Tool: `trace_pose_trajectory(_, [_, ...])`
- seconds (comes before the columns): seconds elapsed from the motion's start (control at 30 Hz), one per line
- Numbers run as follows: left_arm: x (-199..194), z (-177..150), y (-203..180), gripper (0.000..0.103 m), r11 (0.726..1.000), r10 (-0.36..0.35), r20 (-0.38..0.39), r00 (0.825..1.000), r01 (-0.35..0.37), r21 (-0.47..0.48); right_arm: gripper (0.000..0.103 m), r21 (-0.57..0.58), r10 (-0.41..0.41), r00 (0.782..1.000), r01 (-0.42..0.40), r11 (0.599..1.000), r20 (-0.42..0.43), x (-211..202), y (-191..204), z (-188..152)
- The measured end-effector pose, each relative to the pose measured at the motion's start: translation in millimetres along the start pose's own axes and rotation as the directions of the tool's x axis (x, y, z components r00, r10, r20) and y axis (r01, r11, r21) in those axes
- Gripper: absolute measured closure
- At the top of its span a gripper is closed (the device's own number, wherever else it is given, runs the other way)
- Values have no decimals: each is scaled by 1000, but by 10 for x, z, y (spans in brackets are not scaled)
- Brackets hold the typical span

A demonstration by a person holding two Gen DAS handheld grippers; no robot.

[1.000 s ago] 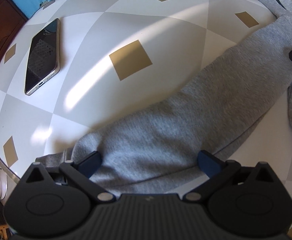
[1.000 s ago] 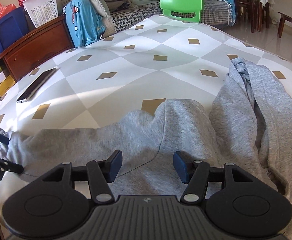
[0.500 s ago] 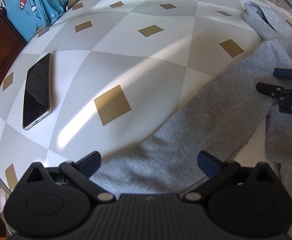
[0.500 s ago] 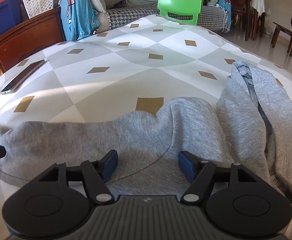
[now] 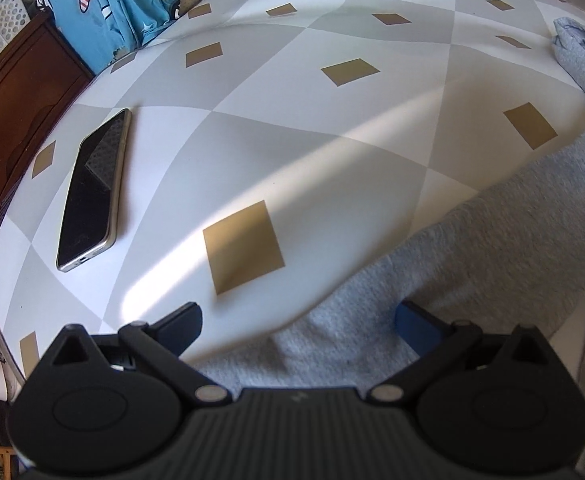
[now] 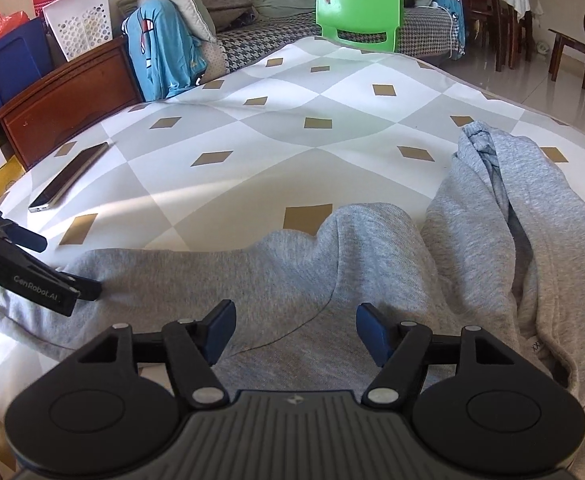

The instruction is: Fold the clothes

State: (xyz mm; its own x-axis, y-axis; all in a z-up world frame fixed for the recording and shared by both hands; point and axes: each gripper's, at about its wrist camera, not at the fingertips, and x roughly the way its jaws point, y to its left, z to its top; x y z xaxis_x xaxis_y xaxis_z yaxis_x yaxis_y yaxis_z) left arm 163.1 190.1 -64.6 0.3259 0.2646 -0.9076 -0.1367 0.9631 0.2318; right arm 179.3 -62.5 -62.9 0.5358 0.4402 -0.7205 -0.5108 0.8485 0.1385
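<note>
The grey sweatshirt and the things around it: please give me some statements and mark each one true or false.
1. The grey sweatshirt lies on the diamond-patterned cover. True.
2. The right claw is shut on the sweatshirt. False: it is open, fingers apart above the fabric.
3. A phone lies on the cover, apart from the sweatshirt. True.
4. The phone rests on the sweatshirt's sleeve. False: it lies on bare cover.
5. The left claw is open. True.
6. The chair beyond the cover is red. False: it is green.
</note>
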Motion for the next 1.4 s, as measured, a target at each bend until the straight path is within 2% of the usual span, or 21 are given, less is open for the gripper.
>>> trace_pose_trajectory(0.07, [7,-24,91,0,1000,-5,-9,1000,5,-28,36,-3,10,1000,-10,1000,-9,-26,-5,-4])
trace_pose_trajectory(0.17, [-14,-82,160,0,1000,12,-8,1000,-12,-20,36,-1,-3,1000,3,1000,-30,-42,-42,-13])
trace_pose_trajectory(0.43, [-8,-131,302,0,998,36,-10,999,-37,-50,36,93,-29,998,34,995,-58,-274,-282,-41])
trace_pose_trajectory(0.57, [-33,-108,225,0,995,93,5,996,-93,-19,36,134,-45,996,55,989,-77,-394,-398,-57])
trace_pose_trajectory(0.67, [-73,-48,164,0,991,133,-8,991,-133,-31,36,123,-76,993,88,989,-94,-534,-451,-110])
trace_pose_trajectory(0.8, [-188,55,-10,0,997,55,10,998,-54,-49,36,121,-90,990,103,987,-108,-711,-532,-208])
trace_pose_trajectory(0.93, [-358,177,-364,0,999,-40,66,997,42,-33,36,153,-96,986,117,981,-135,-882,-633,-279])
trace_pose_trajectory(1.13, [-493,300,-1058,0,980,-199,97,975,195,45,36,157,-108,982,133,979,-158,-1195,-808,-357])
trace_pose_trajectory(1.27, [-528,350,-1434,0,965,-258,109,960,250,81,36,195,-97,978,133,972,-186,-1391,-1040,-475])
trace_pose_trajectory(1.4, [-520,355,-1709,0,954,-289,107,951,278,110,36,220,-141,975,177,959,-172,-1474,-1291,-577])
